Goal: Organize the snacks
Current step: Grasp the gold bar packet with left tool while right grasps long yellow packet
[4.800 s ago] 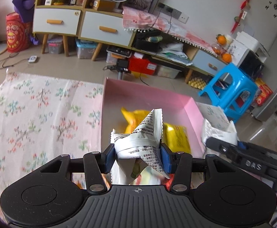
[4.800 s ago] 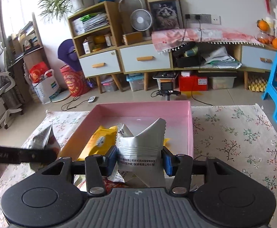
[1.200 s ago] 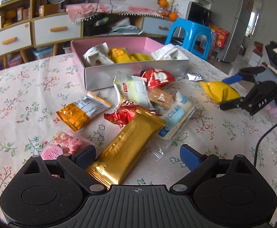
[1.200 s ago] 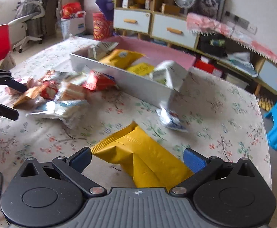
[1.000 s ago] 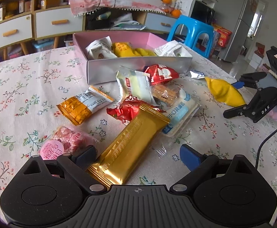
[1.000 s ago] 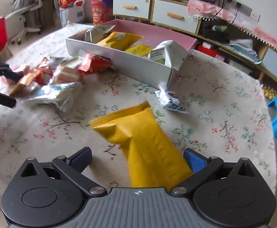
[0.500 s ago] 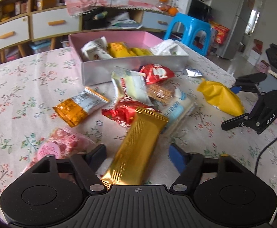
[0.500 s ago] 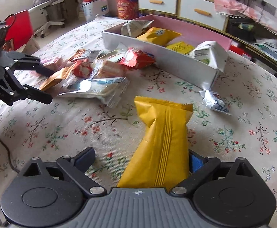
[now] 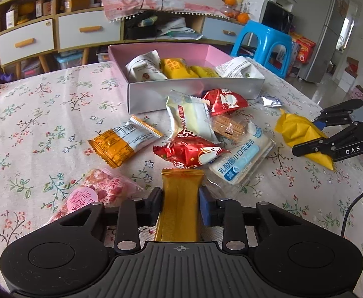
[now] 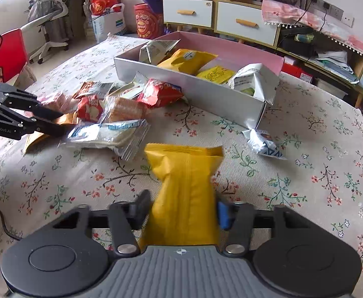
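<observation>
the left claw (image 9: 180, 202) tilts down toward the flower-print cloth of the desk (image 9: 44, 114), its two pads clamped on the sides of a long gold foil snack bar (image 9: 180, 198) that runs out ahead between them, the far end lying at the edge of the snack heap. just left of that claw lies a clear pink candy pack (image 9: 99, 193); ahead sit a red crinkled snack bag (image 9: 189, 152), a clear pack of white bread with blue print (image 9: 241, 159), an orange and white wrapped biscuit (image 9: 124, 141), a pale green and white pouch (image 9: 189, 116) and a second red bag (image 9: 223, 100), all bunched together. the right claw (image 10: 182, 209) also points steeply down, and its jaws are closing on a plump yellow plastic snack bag (image 10: 185, 181) that stands between them; the blue pad touches the bag's right side, while the black pad on the left looks just clear of it, so a full grip cannot be told. a small silver and blue wrapper (image 10: 264, 144) lies apart to the right on the cloth. beyond the heap stands the open rectangular box, silver outside and pink inside (image 9: 194, 90), holding white and yellow packets.
</observation>
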